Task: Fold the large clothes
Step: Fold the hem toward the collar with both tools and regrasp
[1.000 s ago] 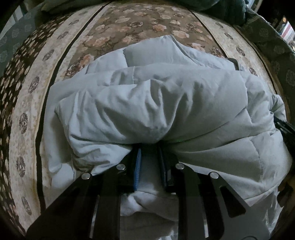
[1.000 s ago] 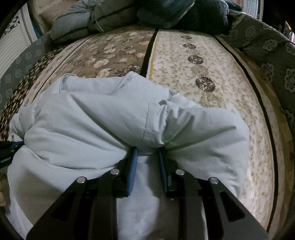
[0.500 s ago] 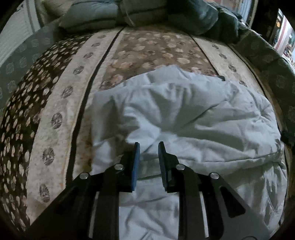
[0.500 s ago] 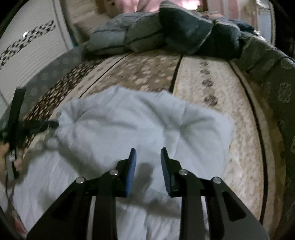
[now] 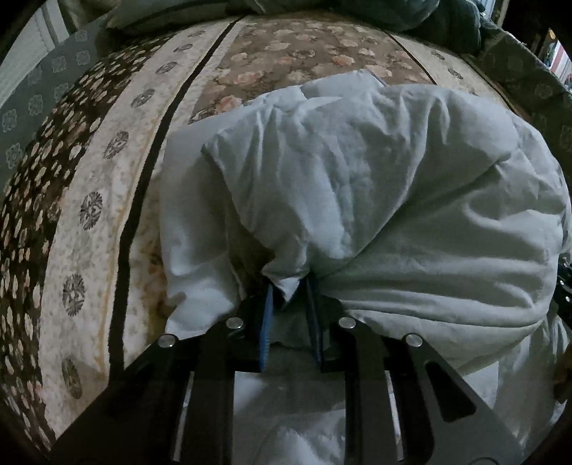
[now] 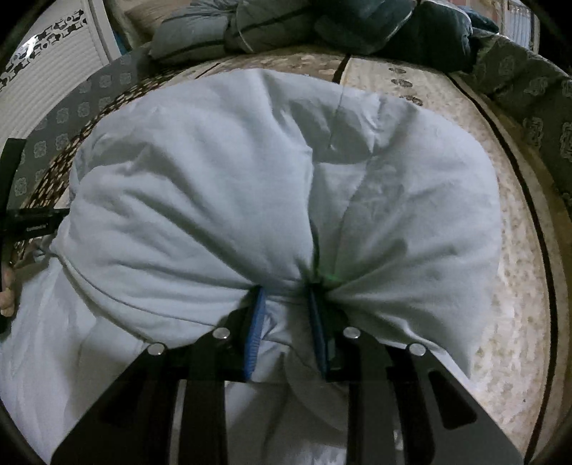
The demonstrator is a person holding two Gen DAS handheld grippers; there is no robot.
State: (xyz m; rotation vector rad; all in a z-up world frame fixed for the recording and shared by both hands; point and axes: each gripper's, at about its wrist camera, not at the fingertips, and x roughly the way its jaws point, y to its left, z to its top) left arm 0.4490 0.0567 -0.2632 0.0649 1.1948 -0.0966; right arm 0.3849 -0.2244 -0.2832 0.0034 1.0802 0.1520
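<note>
A large pale blue padded garment (image 5: 375,200) lies bunched on a patterned bed. My left gripper (image 5: 289,289) is shut on a fold of its near edge, and the fabric bulges up over the fingertips. In the right wrist view the same garment (image 6: 250,186) fills the middle. My right gripper (image 6: 286,293) is shut on another bunched fold of it. The blue pads (image 6: 254,332) press the cloth from both sides. The left gripper's black body (image 6: 21,221) shows at the far left edge.
The bed cover (image 5: 118,200) has floral and striped bands, with bare cover left of the garment and to its right (image 6: 518,286). Dark folded bedding and pillows (image 6: 286,25) are piled at the far end. A white cabinet (image 6: 50,68) stands at the left.
Half a second ago both grippers stood open above the flattened garment. Now both have closed on folds of it and the fabric is gathered up into a mound.
</note>
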